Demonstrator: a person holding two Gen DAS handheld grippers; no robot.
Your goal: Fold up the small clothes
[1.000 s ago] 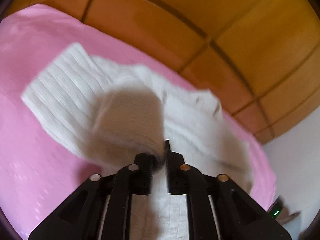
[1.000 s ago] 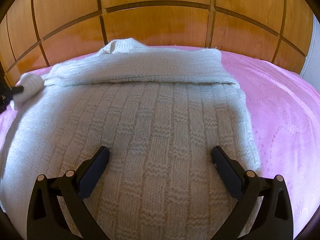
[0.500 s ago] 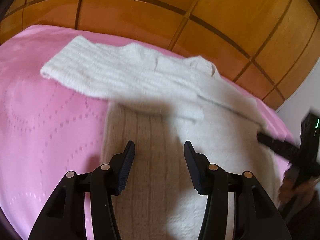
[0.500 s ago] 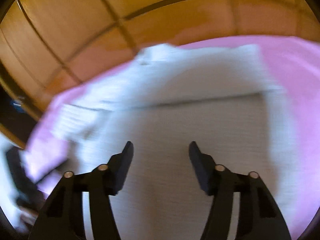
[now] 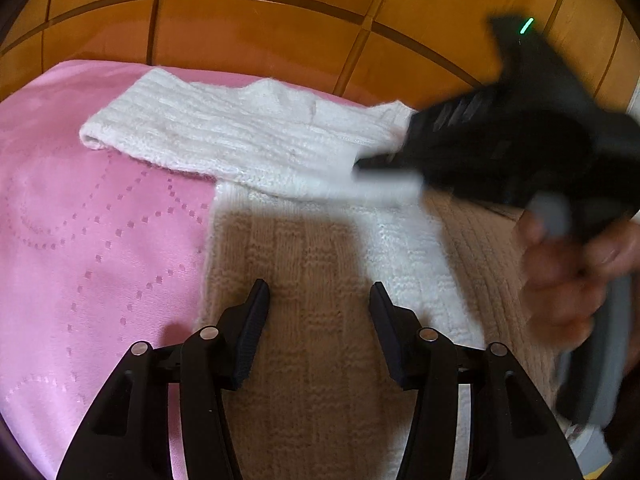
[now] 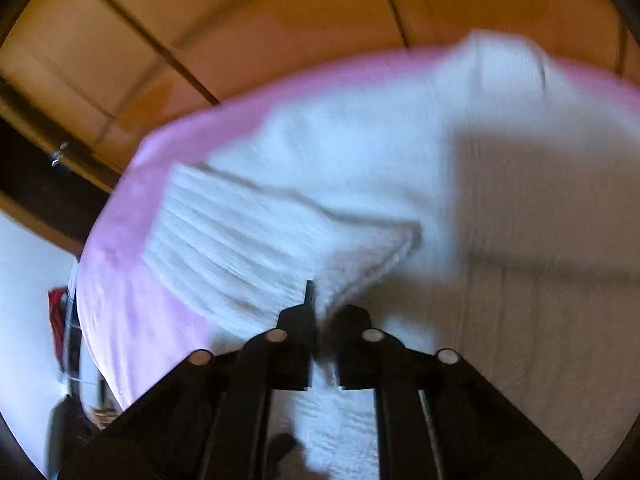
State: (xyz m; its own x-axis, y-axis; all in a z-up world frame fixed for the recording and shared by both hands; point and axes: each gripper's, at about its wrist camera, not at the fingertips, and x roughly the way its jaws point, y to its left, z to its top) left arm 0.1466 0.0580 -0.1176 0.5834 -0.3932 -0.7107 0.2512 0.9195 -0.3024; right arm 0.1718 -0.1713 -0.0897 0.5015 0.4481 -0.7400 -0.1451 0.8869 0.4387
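Observation:
A white knitted sweater (image 5: 320,280) lies on a pink bedspread (image 5: 88,248). One sleeve (image 5: 224,140) is folded across the top of the body. My left gripper (image 5: 318,300) is open and empty, hovering over the sweater's body. My right gripper (image 6: 320,312) is shut on the sweater's sleeve (image 6: 240,232) near its ribbed cuff. It also shows in the left wrist view (image 5: 380,160), blurred, with the hand holding it at the right, above the folded sleeve.
A wooden panelled headboard (image 5: 280,20) rises behind the bed. The bedspread's edge (image 6: 92,280) drops off at the left of the right wrist view, with a white wall and a red item (image 6: 56,312) beyond.
My left gripper let go of the sleeve, opened and pulled back over the sweater's body. My right gripper swung left across the sweater and shut on the sleeve.

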